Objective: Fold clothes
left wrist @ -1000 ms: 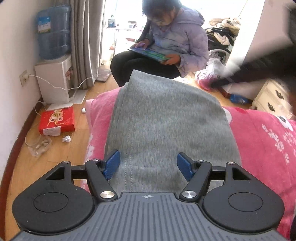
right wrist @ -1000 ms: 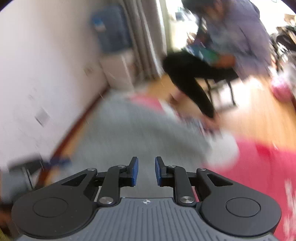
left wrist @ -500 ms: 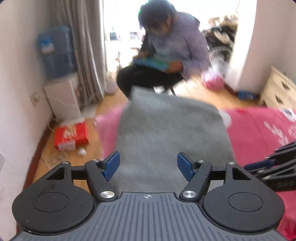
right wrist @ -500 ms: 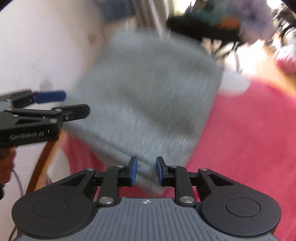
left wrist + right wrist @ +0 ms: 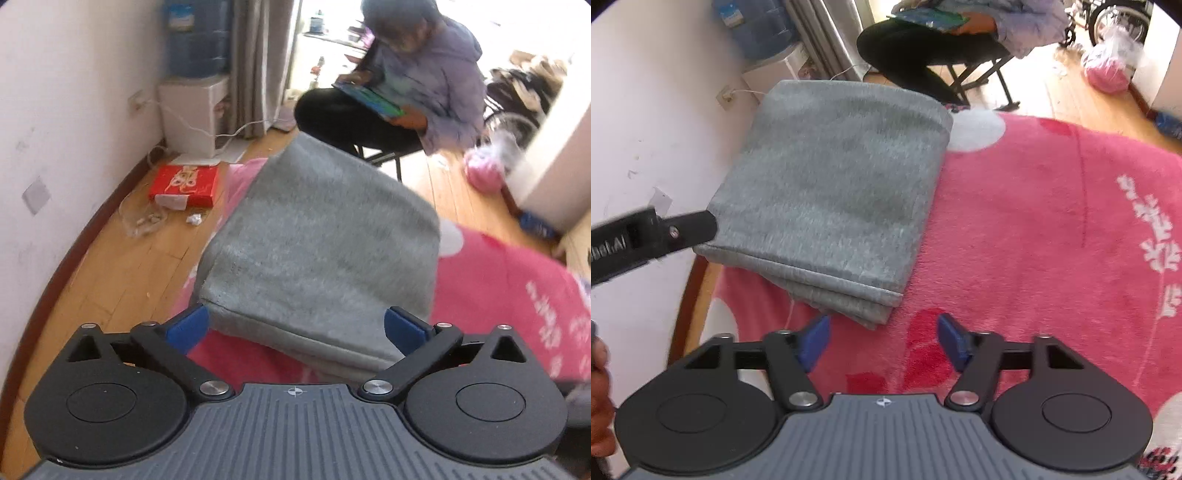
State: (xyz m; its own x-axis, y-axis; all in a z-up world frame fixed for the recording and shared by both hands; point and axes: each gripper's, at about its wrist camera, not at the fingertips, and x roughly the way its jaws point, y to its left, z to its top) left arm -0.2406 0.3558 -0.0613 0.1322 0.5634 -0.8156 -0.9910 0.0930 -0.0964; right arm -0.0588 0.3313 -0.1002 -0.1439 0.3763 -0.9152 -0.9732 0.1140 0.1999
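My left tool [image 5: 293, 326] stands wide, its jaws having just been opening, and the near hem of the folded grey garment [image 5: 321, 236] lies in the gap between the blue pads [image 5: 186, 326] without either one pressing on it. My right tool [image 5: 882, 341] is moderately wide, its jaws also having just been opening, with only the pink blanket [image 5: 1034, 229] showing between them; the garment's stacked corner sits just ahead of it and a little to its left. The garment rests on the blanket as a thick, layered rectangle, with its far end reaching the bed's edge. From the right wrist view I see the left tool's black arm come in at the left, its tip at the garment's left edge, and it bears white lettering cut off by the frame and mirrored, so I cannot read a full word. White characters are printed on the blanket off to the right of both tools, too blurred for me to read. Ahead and left of my left tool a red box [image 5: 183, 185] with a gold emblem lies on the wooden floor, with a water dispenser [image 5: 194, 110] beyond it whose bottle carries an illegible blue label. Straight ahead, beyond the garment, a seated person [image 5: 399, 92] holds a tablet [image 5: 369, 96].
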